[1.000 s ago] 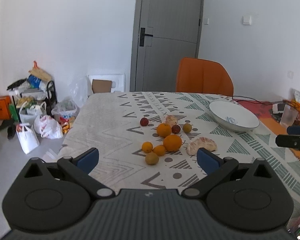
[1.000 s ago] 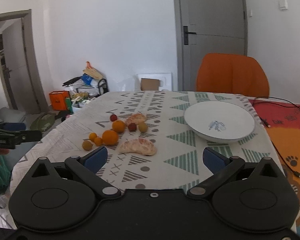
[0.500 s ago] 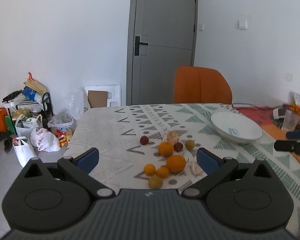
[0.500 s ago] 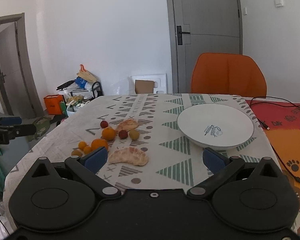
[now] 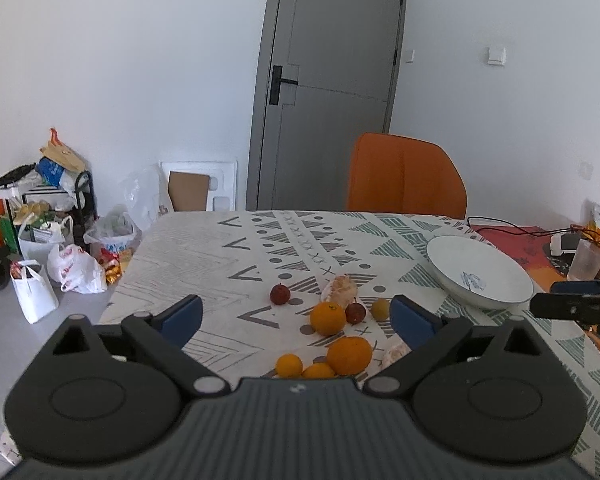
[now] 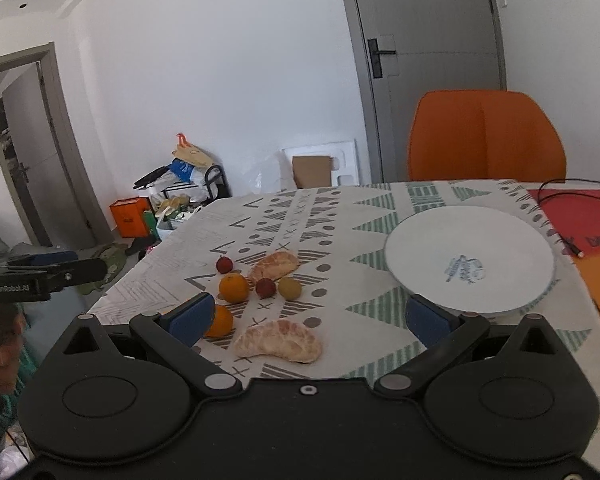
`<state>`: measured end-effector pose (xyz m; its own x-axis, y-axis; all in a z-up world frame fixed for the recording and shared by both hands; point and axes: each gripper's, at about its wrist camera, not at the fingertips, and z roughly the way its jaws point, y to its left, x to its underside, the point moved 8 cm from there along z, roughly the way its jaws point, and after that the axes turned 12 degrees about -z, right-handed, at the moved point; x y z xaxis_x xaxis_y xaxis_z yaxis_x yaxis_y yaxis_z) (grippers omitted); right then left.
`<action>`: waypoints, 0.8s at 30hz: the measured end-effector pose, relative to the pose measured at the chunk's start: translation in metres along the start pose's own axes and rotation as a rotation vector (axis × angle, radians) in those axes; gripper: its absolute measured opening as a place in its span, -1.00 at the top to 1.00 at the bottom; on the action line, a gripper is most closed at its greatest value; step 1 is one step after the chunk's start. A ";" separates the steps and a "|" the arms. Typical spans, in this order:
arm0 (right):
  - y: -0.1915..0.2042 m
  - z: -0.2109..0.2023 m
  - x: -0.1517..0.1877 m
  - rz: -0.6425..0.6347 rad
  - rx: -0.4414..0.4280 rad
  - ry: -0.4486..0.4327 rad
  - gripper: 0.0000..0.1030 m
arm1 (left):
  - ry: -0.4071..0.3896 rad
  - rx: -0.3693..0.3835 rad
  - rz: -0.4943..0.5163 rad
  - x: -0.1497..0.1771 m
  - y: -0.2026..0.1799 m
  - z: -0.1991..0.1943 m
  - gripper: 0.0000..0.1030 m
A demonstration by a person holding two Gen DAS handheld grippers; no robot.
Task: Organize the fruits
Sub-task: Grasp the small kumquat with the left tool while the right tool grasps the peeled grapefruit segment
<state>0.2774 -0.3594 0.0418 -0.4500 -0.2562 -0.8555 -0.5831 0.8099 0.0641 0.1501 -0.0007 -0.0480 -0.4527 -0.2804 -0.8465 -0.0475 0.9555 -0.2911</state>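
Observation:
Fruits lie in a cluster on the patterned tablecloth (image 5: 220,248): oranges (image 5: 327,318) (image 6: 233,288), small red fruits (image 5: 280,294) (image 6: 224,265), a yellow-green fruit (image 6: 290,288) and two peeled citrus pieces (image 6: 279,340) (image 6: 274,265). A white bowl (image 6: 470,260) (image 5: 478,276) stands empty to the right of them. My left gripper (image 5: 296,316) is open and empty above the near fruits. My right gripper (image 6: 310,318) is open and empty over the near peeled piece.
An orange chair (image 5: 406,180) stands at the table's far side before a grey door (image 5: 328,80). Bags and boxes (image 5: 56,240) crowd the floor at the left. A red mat with cables (image 6: 580,216) and a plastic cup (image 5: 588,264) are at the right.
Both grippers have tilted up and moved closer over the table, so the fruits sit lower in both views. Both stay open; no fruit has moved.

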 end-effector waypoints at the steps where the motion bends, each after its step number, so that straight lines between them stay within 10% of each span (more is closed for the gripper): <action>1: 0.002 0.003 -0.001 -0.003 -0.005 0.004 -1.00 | 0.009 -0.004 -0.002 0.001 0.000 0.003 -0.85; 24: 0.028 0.088 0.029 0.013 0.023 0.205 -1.00 | 0.190 -0.072 -0.077 0.059 0.014 0.058 -0.09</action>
<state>0.3074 -0.2972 -0.0266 -0.5870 -0.3463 -0.7318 -0.5617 0.8252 0.0601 0.1749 -0.0089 -0.1282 -0.6045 -0.3374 -0.7217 -0.1488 0.9378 -0.3138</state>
